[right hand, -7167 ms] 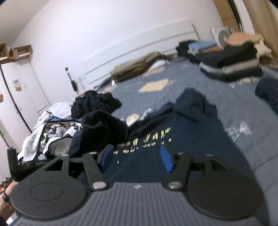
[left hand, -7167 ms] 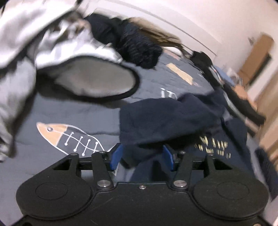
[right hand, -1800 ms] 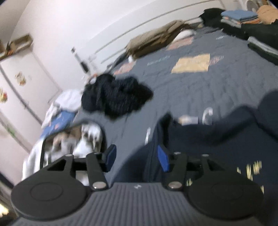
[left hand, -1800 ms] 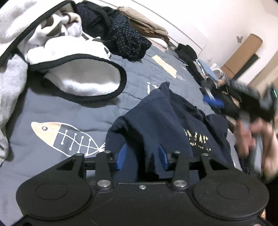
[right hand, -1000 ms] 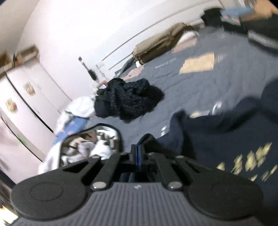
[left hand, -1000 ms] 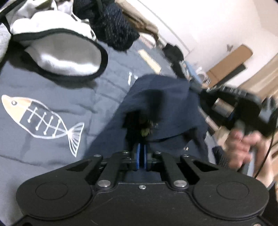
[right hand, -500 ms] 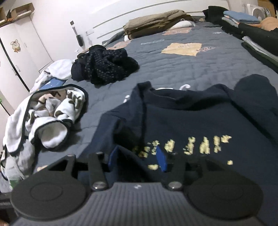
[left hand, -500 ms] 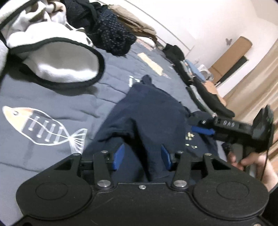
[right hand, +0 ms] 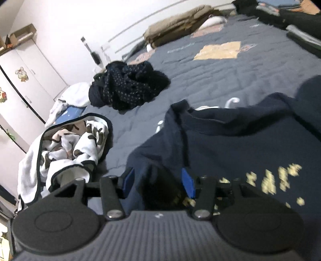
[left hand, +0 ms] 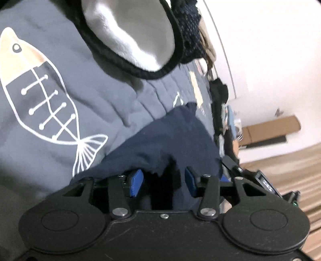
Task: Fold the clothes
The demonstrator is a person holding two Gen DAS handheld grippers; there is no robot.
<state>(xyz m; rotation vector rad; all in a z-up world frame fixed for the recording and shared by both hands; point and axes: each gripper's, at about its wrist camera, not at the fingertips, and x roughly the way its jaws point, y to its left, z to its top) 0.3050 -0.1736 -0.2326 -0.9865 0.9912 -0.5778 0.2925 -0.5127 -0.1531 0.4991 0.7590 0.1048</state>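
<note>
Navy T-shirt (right hand: pixel 240 148) lay spread on the bed, front up, yellow print (right hand: pixel 276 178) showing, collar (right hand: pixel 202 124) pointing toward the headboard end. Fabric rumpled, one sleeve bunched up toward the near edge of the bed.

Right gripper (right hand: pixel 158 184) sat low over the shirt's near sleeve area, blue fingers (right hand: pixel 187 183) spread wide, a raised fold of navy cloth between them but not pinched. Left gripper (left hand: pixel 163 181) was also spread wide, with a hump of the same shirt (left hand: pixel 166 140) standing between its pads, ragged edge of cloth just at the tips; no contact I could confirm. Part of the right gripper's black body (left hand: pixel 260 180) showed at the right edge of the left wrist view, just beyond the shirt.

Bed cover was a grey quilt (right hand: pixel 230 76) with a fish-skeleton print (left hand: pixel 40 94) left of the shirt and a tan patch (right hand: pixel 218 50) further up toward the headboard. White black-trimmed garment (right hand: pixel 66 148) was heaped at the bed's left edge, near the shirt but apart. Dark dotted garment (right hand: pixel 128 88) was crumpled beyond it, well apart from the shirt. Folded tan items (right hand: pixel 178 34) at the head end, folded dark stack (right hand: pixel 297 18) at the far right corner. White cupboard (right hand: pixel 26 80) with stickers stood off the left side. Some motion blur in both views.
</note>
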